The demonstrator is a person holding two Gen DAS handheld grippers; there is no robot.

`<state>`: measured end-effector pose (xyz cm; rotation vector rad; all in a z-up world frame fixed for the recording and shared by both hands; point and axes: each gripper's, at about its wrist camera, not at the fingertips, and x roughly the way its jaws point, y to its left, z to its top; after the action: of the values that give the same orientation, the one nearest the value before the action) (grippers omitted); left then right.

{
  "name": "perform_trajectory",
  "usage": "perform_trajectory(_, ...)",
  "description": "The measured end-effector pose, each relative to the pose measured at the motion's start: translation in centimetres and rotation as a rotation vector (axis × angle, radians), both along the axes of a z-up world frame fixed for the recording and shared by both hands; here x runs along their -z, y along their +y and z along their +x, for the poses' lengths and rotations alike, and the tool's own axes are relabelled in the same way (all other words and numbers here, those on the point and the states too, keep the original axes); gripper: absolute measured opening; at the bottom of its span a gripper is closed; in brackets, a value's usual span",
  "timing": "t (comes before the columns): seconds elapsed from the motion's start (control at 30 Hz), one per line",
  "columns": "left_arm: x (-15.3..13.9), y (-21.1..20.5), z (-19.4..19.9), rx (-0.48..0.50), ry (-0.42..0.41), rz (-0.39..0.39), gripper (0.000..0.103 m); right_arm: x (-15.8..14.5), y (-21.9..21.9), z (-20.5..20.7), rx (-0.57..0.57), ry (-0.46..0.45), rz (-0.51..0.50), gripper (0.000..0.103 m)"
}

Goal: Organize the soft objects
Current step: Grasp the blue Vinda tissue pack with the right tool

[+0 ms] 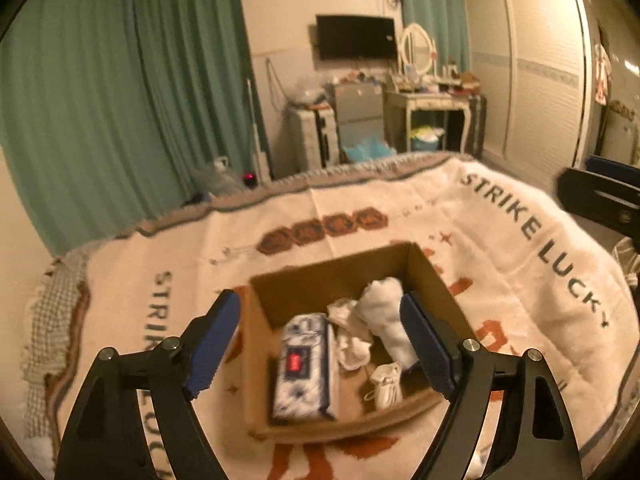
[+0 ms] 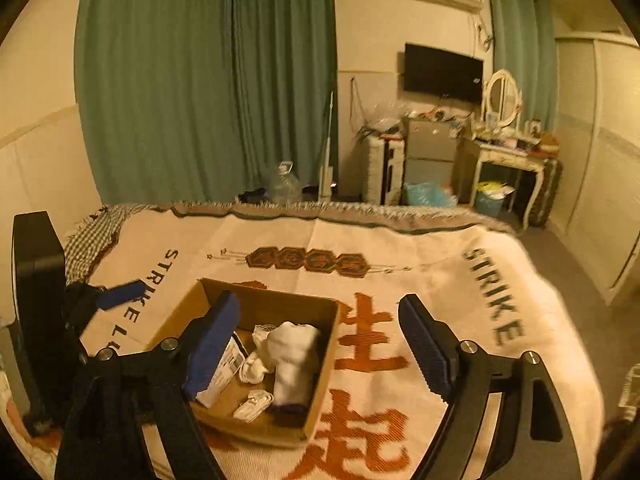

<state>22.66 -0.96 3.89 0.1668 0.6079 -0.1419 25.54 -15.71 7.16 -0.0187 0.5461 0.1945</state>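
We are holding the left gripper (image 1: 320, 344) above one open cardboard box (image 1: 320, 276), its blue pads spread wide with nothing between them; the right gripper (image 2: 318, 344) is hovering likewise, jaws wide apart and gripping nothing. The box is sitting near the middle of the bed, on a cream woven blanket (image 1: 460, 216) whose borders are reading "STRIKE LUCKY" along the right edge and "STRIKE" along the left, with large orange Chinese characters across the centre that we cannot read fully. Inside the box we are counting four soft things: one blue-and-white patterned tissue pack (image 1: 304, 368) with a small red label, too blurred to read, lying against the left wall; one rolled white towel (image 1: 386, 320) along the right wall; one crumpled white sock (image 1: 350, 340) between them; and one small white drawstring pouch (image 1: 386, 384) toward the near wall. In the right wrist view the same box (image 2: 280, 304) is showing the towel (image 2: 294, 356) upright-ish beside the sock (image 2: 256, 364).
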Motion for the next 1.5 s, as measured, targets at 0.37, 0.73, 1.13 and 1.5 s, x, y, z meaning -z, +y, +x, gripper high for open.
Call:
perform_trajectory(0.37,-1.7,4.0,-10.8,-0.024,-0.116,-0.035,0.094,-2.5,-0.4,-13.3,0.018,-0.027,-0.031,0.103)
perform_trajectory(0.73,6.8,3.5,-17.7,-0.052,-0.057,0.015,0.094,11.5,2.5,-19.3,-0.06,0.221,-0.043,0.103)
perform_trajectory(1.13,12.9,4.5,-17.9,-0.095,0.099,-0.035,0.094,21.5,4.6,-18.6,-0.143,0.406,0.012,0.079)
perform_trajectory(1.5,13.6,3.7,-18.1,-0.062,0.117,-0.021,0.094,22.2,4.1,-17.9,-0.168,0.443,0.1,0.055)
